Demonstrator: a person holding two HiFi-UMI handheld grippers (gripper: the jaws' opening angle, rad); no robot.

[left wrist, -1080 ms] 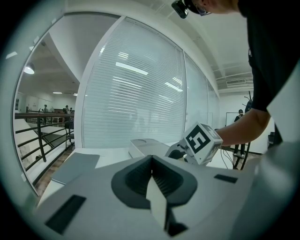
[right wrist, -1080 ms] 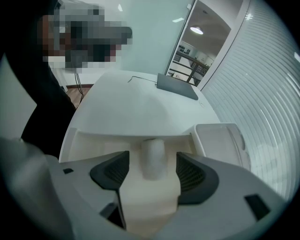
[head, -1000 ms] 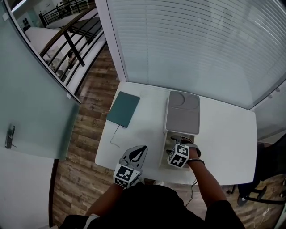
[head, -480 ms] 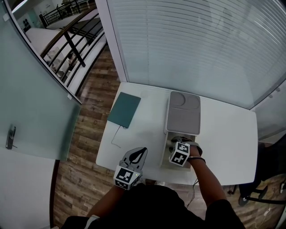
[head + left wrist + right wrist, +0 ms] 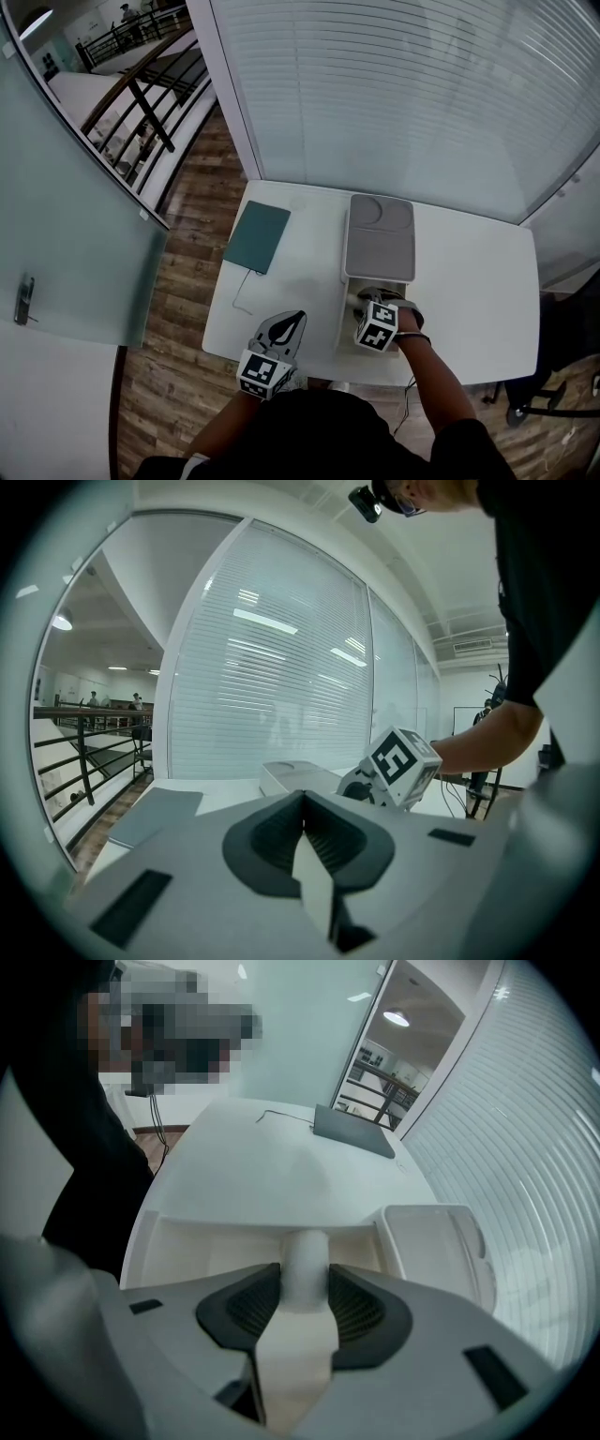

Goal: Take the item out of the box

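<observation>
A white box (image 5: 345,323) stands open on the white table (image 5: 469,281), its grey lid (image 5: 380,239) folded back on the far side. My right gripper (image 5: 372,302) reaches down into the box. In the right gripper view its dark pads (image 5: 255,1305) press from both sides on a white cylindrical item (image 5: 306,1258), which stands up above the box's cream inside (image 5: 187,1246). My left gripper (image 5: 296,319) hovers at the table's near edge, left of the box, shut with nothing in it. In the left gripper view its pads (image 5: 281,836) meet.
A dark green flat pad (image 5: 258,236) lies at the table's far left, with a thin cable (image 5: 240,292) running from it toward the near edge. White blinds and a glass partition stand behind the table. Wooden floor lies to the left.
The right gripper's marker cube has shifted slightly farther from me over the box. The left gripper has stayed at the near edge.
</observation>
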